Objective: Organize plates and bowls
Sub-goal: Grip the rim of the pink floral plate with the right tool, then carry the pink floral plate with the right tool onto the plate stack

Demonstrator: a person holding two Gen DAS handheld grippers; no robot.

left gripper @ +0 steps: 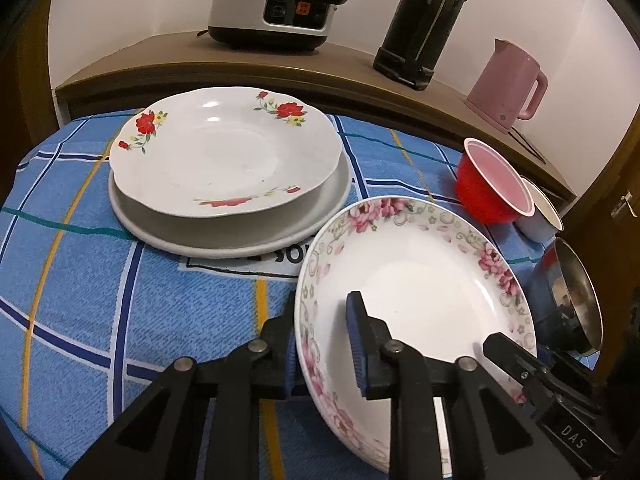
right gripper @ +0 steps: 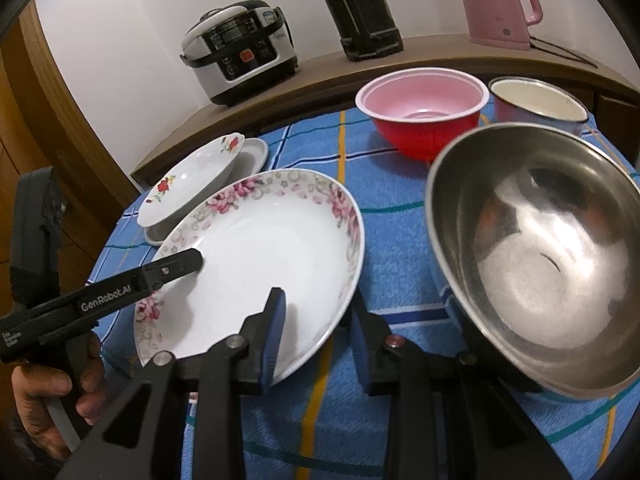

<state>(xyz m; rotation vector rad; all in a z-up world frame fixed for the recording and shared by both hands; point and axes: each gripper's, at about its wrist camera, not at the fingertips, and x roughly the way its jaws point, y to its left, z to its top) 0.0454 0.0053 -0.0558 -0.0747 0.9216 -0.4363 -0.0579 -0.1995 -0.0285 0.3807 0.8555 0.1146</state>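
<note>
A pink-flowered plate [left gripper: 420,280] is held tilted above the blue checked cloth. My left gripper [left gripper: 320,344] is shut on its near left rim, one finger inside and one outside. My right gripper [right gripper: 316,340] straddles the plate's [right gripper: 260,248] near right rim with its jaws apart, not pinching. The left gripper also shows in the right wrist view [right gripper: 180,268]. A red-flowered plate [left gripper: 224,148] is stacked on a plain white plate [left gripper: 240,236] at the back left. A red bowl [right gripper: 424,116], an enamel cup [right gripper: 540,104] and a steel bowl [right gripper: 540,256] stand at the right.
Behind the table, a shelf [left gripper: 180,56] carries a rice cooker [left gripper: 276,0], a dark thermos [left gripper: 428,20] and a pink kettle [left gripper: 508,84]. The cloth [left gripper: 100,280] covers the table. The steel bowl stands close to the right gripper's right finger.
</note>
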